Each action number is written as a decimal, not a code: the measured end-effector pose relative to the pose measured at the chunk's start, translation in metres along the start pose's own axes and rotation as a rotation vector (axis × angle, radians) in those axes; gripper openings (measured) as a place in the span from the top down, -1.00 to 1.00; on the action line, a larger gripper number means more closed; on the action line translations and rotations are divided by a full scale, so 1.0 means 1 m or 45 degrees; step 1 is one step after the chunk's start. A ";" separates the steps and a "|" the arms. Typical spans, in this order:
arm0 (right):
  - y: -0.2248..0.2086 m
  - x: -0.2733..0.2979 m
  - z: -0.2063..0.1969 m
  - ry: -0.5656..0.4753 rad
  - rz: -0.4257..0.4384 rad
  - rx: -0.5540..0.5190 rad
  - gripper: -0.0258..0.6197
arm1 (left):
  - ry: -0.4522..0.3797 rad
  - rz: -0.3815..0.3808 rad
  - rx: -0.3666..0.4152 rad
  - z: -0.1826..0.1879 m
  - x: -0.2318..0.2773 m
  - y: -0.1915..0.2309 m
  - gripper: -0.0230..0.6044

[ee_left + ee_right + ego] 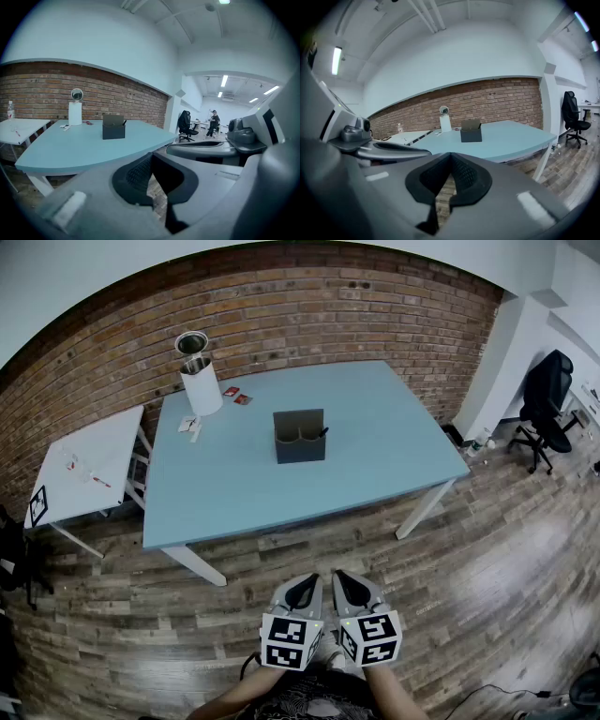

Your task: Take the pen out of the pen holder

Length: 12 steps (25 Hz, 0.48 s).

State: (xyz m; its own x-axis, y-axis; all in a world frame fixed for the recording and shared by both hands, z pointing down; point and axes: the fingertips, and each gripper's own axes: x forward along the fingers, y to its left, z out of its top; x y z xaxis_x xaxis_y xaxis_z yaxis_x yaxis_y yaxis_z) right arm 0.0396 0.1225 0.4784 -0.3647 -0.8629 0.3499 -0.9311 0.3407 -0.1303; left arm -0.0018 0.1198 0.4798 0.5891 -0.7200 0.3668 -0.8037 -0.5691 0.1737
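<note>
A dark grey pen holder (299,437) stands near the middle of the light blue table (375,465). A black pen (322,432) sticks out of its right side. Both grippers hang close to my body over the wooden floor, well short of the table's near edge. The left gripper (302,589) and right gripper (350,587) sit side by side, each shut with nothing between the jaws. In the left gripper view the pen holder (113,127) and the pen (123,123) are far ahead of the left gripper (150,157). The right gripper view shows the pen holder (471,132) beyond the right gripper (450,155).
A white cylinder topped by a round mirror (200,381) and small red items (234,395) occupy the table's far left corner. A white side table (89,465) stands to the left, against the brick wall. A black office chair (548,395) is at the far right, and a seated person (214,123) is far off.
</note>
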 end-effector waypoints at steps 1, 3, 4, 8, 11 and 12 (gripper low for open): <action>0.001 0.001 0.000 0.000 0.001 -0.001 0.91 | 0.000 -0.001 -0.003 0.000 0.001 0.002 0.92; 0.002 0.004 0.000 0.002 0.003 -0.004 0.91 | 0.000 -0.001 -0.007 0.000 0.001 0.005 0.92; 0.003 0.005 0.000 0.004 0.004 -0.005 0.91 | 0.000 -0.002 -0.010 0.000 0.002 0.007 0.92; 0.008 0.014 -0.002 0.010 -0.004 0.005 0.91 | 0.002 -0.009 -0.019 0.000 0.003 0.017 0.92; 0.014 0.024 0.001 0.015 -0.007 -0.002 0.91 | -0.005 -0.011 -0.024 0.002 0.003 0.030 0.92; 0.016 0.028 0.002 0.016 -0.010 -0.009 0.91 | -0.010 -0.013 -0.025 0.004 0.003 0.034 0.92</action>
State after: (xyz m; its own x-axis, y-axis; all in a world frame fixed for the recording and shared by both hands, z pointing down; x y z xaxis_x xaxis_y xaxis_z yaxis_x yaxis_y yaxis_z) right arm 0.0144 0.1034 0.4841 -0.3571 -0.8609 0.3623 -0.9339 0.3365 -0.1209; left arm -0.0271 0.0970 0.4835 0.5977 -0.7173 0.3580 -0.7992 -0.5684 0.1955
